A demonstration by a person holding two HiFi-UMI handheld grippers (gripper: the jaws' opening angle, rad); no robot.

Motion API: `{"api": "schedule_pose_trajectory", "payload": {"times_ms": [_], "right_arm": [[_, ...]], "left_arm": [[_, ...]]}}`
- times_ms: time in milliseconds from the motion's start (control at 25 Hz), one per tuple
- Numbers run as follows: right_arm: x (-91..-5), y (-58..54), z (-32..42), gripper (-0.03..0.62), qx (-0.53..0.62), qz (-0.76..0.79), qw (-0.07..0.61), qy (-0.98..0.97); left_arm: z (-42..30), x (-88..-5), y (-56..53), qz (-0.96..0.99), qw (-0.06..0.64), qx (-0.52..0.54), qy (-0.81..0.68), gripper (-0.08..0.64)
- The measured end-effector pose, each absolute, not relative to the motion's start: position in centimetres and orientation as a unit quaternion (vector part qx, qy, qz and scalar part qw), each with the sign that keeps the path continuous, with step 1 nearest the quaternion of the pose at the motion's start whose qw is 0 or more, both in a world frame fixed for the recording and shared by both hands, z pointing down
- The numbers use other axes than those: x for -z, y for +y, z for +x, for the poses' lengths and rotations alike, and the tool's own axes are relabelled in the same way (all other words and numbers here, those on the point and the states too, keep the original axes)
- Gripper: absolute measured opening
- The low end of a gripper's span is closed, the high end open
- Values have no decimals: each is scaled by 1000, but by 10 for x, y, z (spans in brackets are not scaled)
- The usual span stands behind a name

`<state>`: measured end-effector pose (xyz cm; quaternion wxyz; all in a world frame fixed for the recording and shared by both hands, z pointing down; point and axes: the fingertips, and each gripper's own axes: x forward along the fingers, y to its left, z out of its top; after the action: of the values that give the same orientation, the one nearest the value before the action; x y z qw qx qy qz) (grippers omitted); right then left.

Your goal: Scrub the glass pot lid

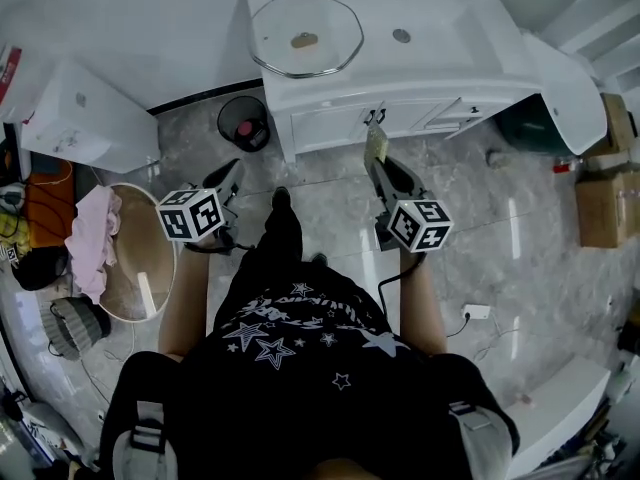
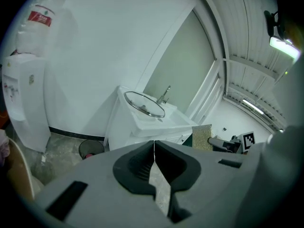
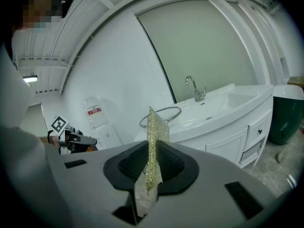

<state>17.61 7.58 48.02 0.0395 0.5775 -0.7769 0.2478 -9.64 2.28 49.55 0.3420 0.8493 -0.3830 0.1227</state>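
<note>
The glass pot lid (image 1: 305, 36) lies flat on the white vanity counter (image 1: 440, 63), left of the sink bowl, and shows too in the left gripper view (image 2: 145, 104) and the right gripper view (image 3: 161, 115). My right gripper (image 1: 375, 140) is shut on a glittery yellow-green scrub pad (image 3: 156, 127) that stands upright between its jaws, in front of the cabinet doors and short of the lid. My left gripper (image 1: 232, 175) hangs over the floor, lower left of the vanity, with its jaws (image 2: 154, 151) shut and nothing between them.
A black waste bin (image 1: 244, 121) stands on the floor left of the vanity. A white water dispenser (image 1: 75, 118) stands at far left, with a round tub (image 1: 125, 253) holding a pink cloth below it. A faucet (image 3: 194, 87) rises behind the sink. A green bin (image 1: 535, 128) and cardboard boxes (image 1: 600, 203) stand at right.
</note>
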Motion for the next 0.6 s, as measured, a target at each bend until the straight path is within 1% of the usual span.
{"api": "schedule_pose_trajectory", "payload": {"times_ms": [200,320,600], "right_arm": [[-474,15,186,57,-236,587,52,-773],[-468,-29,190,57,-231,593,51,-770],[-457,-111,176,57,-226,597,49,-768]], "left_arm": [[-90,-498,-53,853,362,-98,-363,12],[-85,-501,-99,855,371,-100,-350,12],[-76,-509,-177,853,411,-96,-307,12]]}}
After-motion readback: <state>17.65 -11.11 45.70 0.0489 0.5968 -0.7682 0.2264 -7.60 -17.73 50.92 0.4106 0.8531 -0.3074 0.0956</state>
